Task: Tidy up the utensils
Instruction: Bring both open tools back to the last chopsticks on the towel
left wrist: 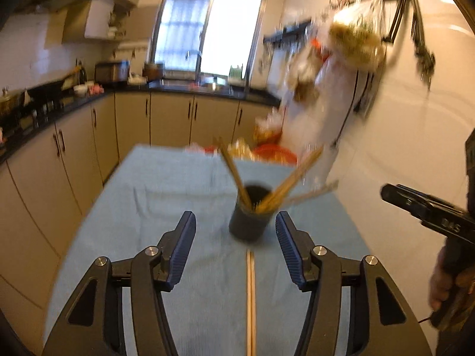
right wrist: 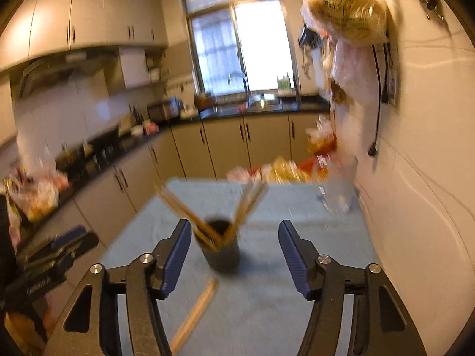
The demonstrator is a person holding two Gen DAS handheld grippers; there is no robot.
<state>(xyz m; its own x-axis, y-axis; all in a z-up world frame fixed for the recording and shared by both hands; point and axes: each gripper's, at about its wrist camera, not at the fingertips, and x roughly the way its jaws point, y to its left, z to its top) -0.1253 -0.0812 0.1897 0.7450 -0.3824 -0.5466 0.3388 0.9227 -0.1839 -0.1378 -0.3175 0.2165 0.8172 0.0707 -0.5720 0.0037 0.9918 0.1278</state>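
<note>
A dark round holder [left wrist: 248, 222] stands on the blue cloth-covered table [left wrist: 166, 184] with several wooden chopsticks [left wrist: 285, 184] leaning out of it. A loose pair of chopsticks [left wrist: 251, 302] lies flat on the cloth just in front of the holder. My left gripper [left wrist: 236, 231] is open and empty, above the loose pair, the holder just ahead between its fingertips. In the right wrist view the holder [right wrist: 223, 252] sits ahead of my open, empty right gripper [right wrist: 234, 240], and the loose pair [right wrist: 196, 314] lies below it to the left. Both views are blurred.
Plastic bags [left wrist: 347, 59] hang on the white wall at the right. Packets and a red item [left wrist: 267, 148] lie at the table's far end. Kitchen cabinets and a counter [left wrist: 89, 112] run along the left and back. The right gripper [left wrist: 427, 210] shows at the left view's right edge.
</note>
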